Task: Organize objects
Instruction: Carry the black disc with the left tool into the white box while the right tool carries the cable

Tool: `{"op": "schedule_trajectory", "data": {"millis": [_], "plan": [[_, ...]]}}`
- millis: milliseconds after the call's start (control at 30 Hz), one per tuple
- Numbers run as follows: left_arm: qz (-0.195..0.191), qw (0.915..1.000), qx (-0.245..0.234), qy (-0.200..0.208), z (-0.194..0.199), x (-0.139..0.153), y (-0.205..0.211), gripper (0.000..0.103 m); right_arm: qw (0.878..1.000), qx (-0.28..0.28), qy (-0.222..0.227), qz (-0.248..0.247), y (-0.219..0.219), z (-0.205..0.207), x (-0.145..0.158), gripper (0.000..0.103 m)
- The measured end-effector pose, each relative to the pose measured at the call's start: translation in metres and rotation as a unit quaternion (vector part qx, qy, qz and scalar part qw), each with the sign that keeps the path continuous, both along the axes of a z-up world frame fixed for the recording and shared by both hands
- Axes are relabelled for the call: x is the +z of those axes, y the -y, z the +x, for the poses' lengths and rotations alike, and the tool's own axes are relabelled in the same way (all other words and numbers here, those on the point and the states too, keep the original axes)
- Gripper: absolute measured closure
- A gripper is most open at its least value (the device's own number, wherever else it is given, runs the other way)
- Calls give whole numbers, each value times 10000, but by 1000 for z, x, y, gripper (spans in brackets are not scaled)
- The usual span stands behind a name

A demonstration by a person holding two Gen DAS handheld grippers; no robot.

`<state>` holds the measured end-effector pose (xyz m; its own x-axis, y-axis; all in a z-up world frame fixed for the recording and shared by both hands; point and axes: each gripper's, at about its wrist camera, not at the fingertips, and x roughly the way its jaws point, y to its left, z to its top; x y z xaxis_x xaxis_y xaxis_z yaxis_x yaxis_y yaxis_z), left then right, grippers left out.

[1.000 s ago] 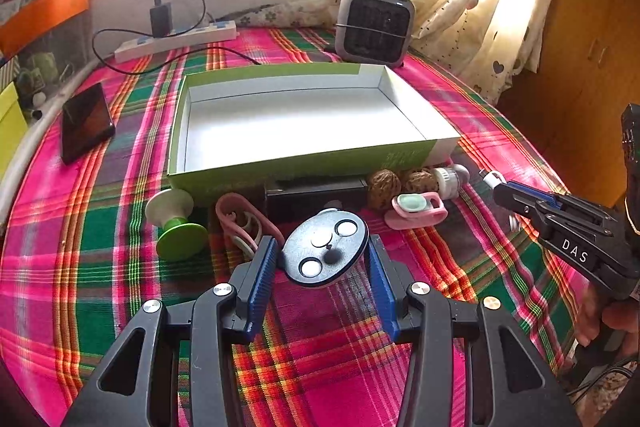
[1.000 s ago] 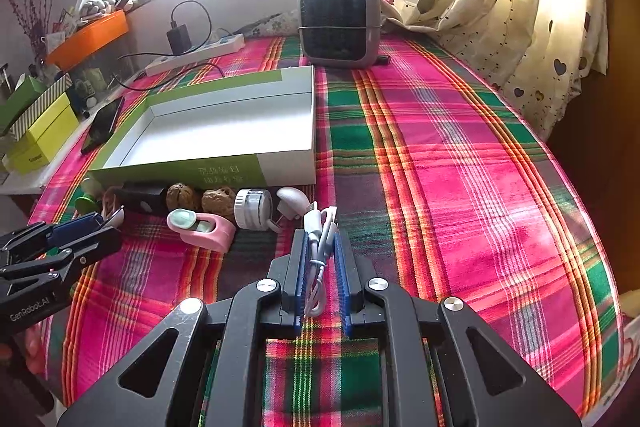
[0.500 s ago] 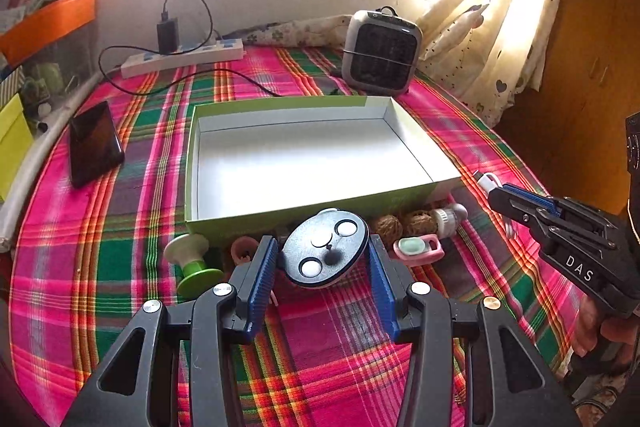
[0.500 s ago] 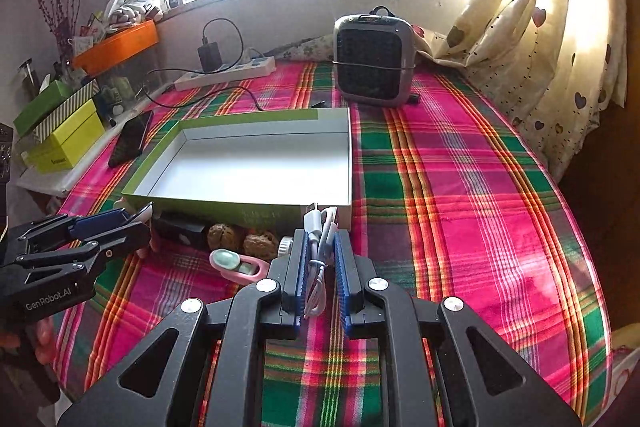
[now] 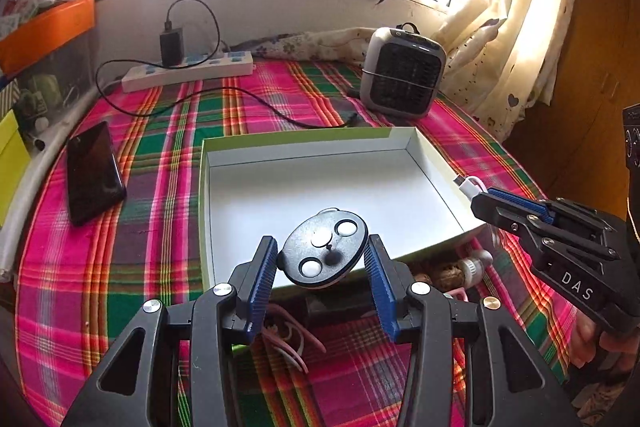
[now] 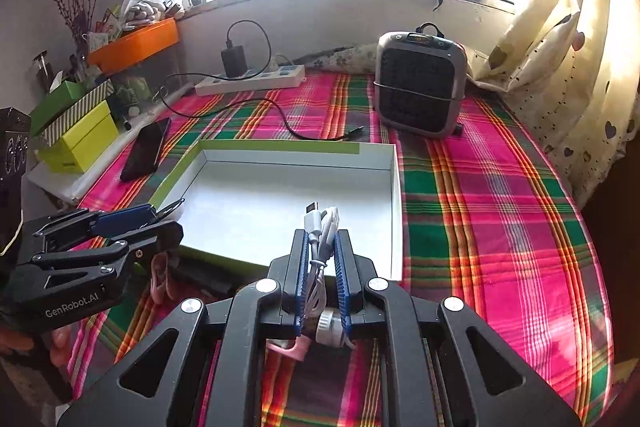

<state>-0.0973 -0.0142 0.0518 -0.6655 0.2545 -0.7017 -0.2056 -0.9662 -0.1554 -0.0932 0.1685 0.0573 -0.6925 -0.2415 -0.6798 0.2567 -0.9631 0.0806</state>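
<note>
Left wrist: left claw [image 5: 322, 259] grips disc [image 5: 323, 253]; right claw [image 6: 322, 251] pinches cable [image 6: 320, 231] over box [image 5: 424, 151].

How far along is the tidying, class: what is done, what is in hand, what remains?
Done: nothing lies in the box yet. In hand: the left gripper holds a black disc and the right gripper a white cable, both at the box's near edge. Left: the pink loops, walnut and small bottle in front of it.

Phone [image 5: 94, 173] left of box [image 5: 430, 155], heater [image 5: 402, 79] behind.
</note>
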Motion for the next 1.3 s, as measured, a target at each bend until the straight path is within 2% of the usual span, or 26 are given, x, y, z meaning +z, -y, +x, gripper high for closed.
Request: {"op": "schedule_trajectory", "data": {"millis": [267, 500, 667, 933, 1300], "plan": [[-27, 9999, 102, 85, -31, -5, 4, 60, 9999, 130, 99, 50, 14, -35, -4, 89], [-109, 9997, 77, 210, -57, -14, 4, 60, 9991, 182, 381, 69, 23, -66, -19, 89], [-83, 9989, 154, 446, -75, -26, 6, 60, 9981, 179, 595, 58, 27, -84, -29, 89], [-199, 9979, 142, 604, -89, -35, 3, 60, 9970, 173, 735, 176, 30, -102, -38, 89], [-436, 9971, 133, 604, -96, -38, -4, 60, 9957, 185, 851, 317, 35, -110, -45, 89]]}}
